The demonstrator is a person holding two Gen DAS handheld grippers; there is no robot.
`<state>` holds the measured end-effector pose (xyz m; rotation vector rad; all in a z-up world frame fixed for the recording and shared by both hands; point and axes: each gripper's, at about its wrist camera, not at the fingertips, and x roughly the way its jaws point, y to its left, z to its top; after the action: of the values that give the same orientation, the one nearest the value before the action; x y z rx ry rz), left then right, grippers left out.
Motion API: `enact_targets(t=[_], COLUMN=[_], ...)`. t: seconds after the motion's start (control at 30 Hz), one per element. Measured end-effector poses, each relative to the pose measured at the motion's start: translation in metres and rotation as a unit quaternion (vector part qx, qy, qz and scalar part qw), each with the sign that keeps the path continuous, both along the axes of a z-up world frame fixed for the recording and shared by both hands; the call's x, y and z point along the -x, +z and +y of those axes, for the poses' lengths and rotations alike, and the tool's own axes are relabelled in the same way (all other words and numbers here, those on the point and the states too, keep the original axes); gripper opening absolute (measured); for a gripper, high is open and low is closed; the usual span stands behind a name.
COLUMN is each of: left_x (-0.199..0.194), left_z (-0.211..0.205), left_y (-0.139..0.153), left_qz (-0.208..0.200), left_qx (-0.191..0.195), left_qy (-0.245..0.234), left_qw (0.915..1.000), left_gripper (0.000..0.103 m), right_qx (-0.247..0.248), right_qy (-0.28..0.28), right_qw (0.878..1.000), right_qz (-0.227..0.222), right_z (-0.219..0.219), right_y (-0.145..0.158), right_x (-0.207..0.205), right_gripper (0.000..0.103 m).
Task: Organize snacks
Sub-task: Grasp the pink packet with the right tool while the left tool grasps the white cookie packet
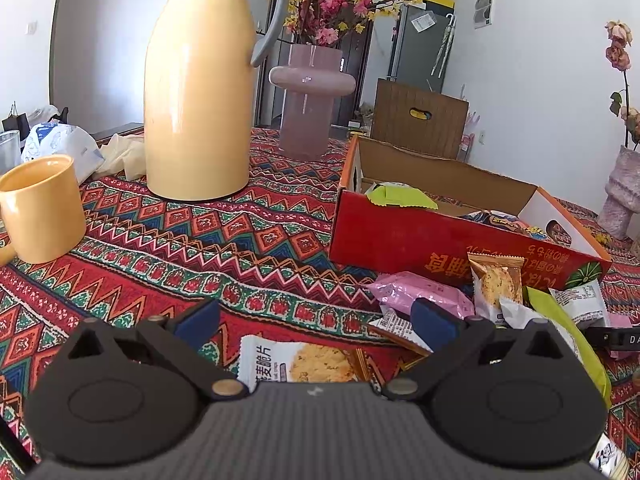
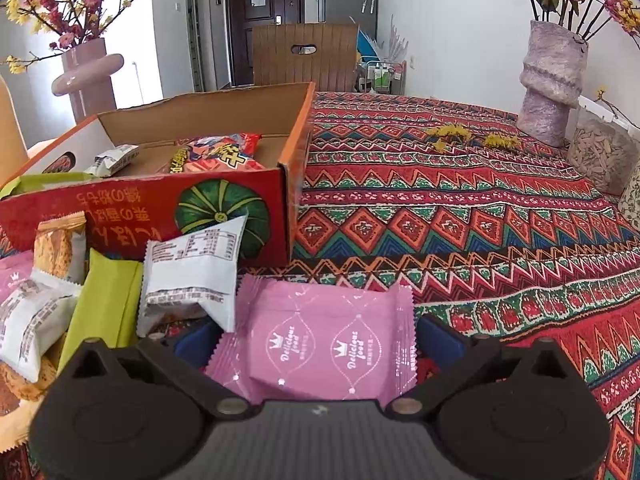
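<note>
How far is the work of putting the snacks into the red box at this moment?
Partly done. The red box already holds a red bag and a small white packet. In hand: the right claw is open around a pink packet, not yet lifted. The left claw is open over a biscuit packet. Left: the pile of packets in front of the box.

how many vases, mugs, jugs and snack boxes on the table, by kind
vases: 2, the pink ringed vase and the textured vase
yellow mug: 1
yellow jug: 1
red box: 1
total: 5
</note>
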<state>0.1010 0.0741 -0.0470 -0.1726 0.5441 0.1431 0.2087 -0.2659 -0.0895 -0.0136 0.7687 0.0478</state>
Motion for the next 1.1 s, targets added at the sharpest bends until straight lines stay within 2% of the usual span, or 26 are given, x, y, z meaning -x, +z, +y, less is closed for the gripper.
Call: enact_targets(t=[0.03, 0.17, 0.27, 0.7, 0.9, 1.1], left_x=[0.0, 0.0, 0.0, -0.002, 0.003, 0.003], left_z=[0.0, 0.0, 0.0, 0.001, -0.001, -0.003], left_y=[0.0, 0.0, 0.0, 0.0, 0.009, 0.011], left_qz=[0.001, 0.0, -0.001, 0.007, 0.015, 0.051], left_qx=[0.0, 0.002, 0.001, -0.003, -0.022, -0.034], left_qy=[0.0, 0.001, 0.001, 0.013, 0.019, 0.018], left_qw=[1.0, 1.0, 1.0, 0.9999, 0.9994, 0.9979], left_gripper=[0.103, 0.103, 0.103, 0.103, 0.103, 0.103], right_qx=[-0.003, -0.012, -0.027, -0.057, -0.068, -0.084], right_qy=[0.0, -0.003, -0.006, -0.027, -0.023, -0.025], right_qw=[1.0, 1.0, 1.0, 0.99, 0.989, 0.988], right_qz=[0.0, -0.007, -0.014, -0.124, -0.131, -0.129], right_z=[-0.001, -0.008, -0.013, -0.003, 0.003, -0.001], right_y=[0.001, 0.007, 0.011, 0.033, 0.029, 0.021], right_x=[0.001, 0.007, 0.016, 0.077, 0.081, 0.081], right_gripper=[0.1, 0.071, 0.065, 0.064, 0.064, 0.064])
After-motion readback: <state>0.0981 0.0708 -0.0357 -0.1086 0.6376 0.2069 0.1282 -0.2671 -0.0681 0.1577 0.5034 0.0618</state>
